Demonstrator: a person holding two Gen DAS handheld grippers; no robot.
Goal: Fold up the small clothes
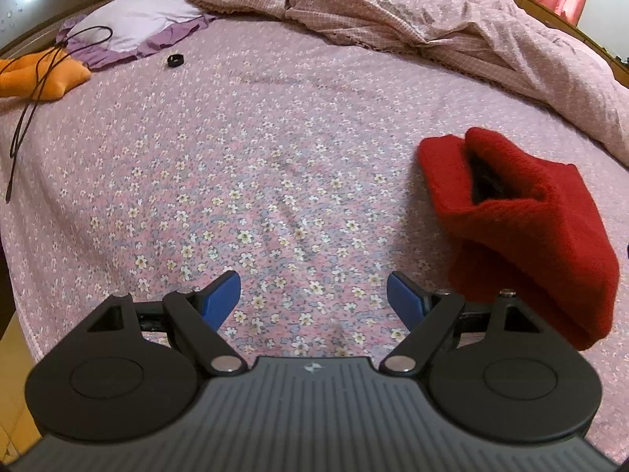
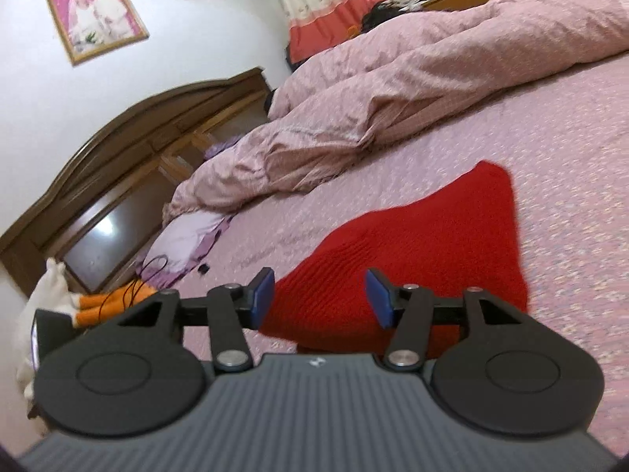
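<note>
Bed: we worked over a bed sheet [image 1: 243, 165] printed with small flowers, which filled most of both views and carried everything else.
Quilt: a rumpled pink quilt [image 1: 412, 11] lay heaped along the far side of the sheet, well apart from our grippers.
Headboard: in the right wrist view we saw a dark wooden headboard [image 2: 129, 145] with a framed photo [image 2: 96, 17] on the wall above it.
Red garment: the red knitted garment [image 1: 523, 228] lay on the sheet near the bed's edge, doubled over with one flap standing up around a dark opening; in the right wrist view it spread just ahead of the fingers.
Left gripper: our left gripper [image 1: 313, 299] hovered over bare sheet with its jaws spread wide and nothing between them, the garment just to its right.
Right gripper: our right gripper [image 2: 320, 297] also stood wide apart and empty, poised just above the near edge of the garment; whether it touched the cloth we could not tell.
Small things: a lilac pillow [image 1: 133, 23], an orange soft toy [image 1: 43, 74] with a black cord [image 1: 23, 126] across it, and a small black ring [image 1: 175, 60] sat near the head of the bed.
Progress: we judged the fold partly made, since the cloth was doubled but loose and uneven; flattening the raised flap and squaring the edges remained.
</note>
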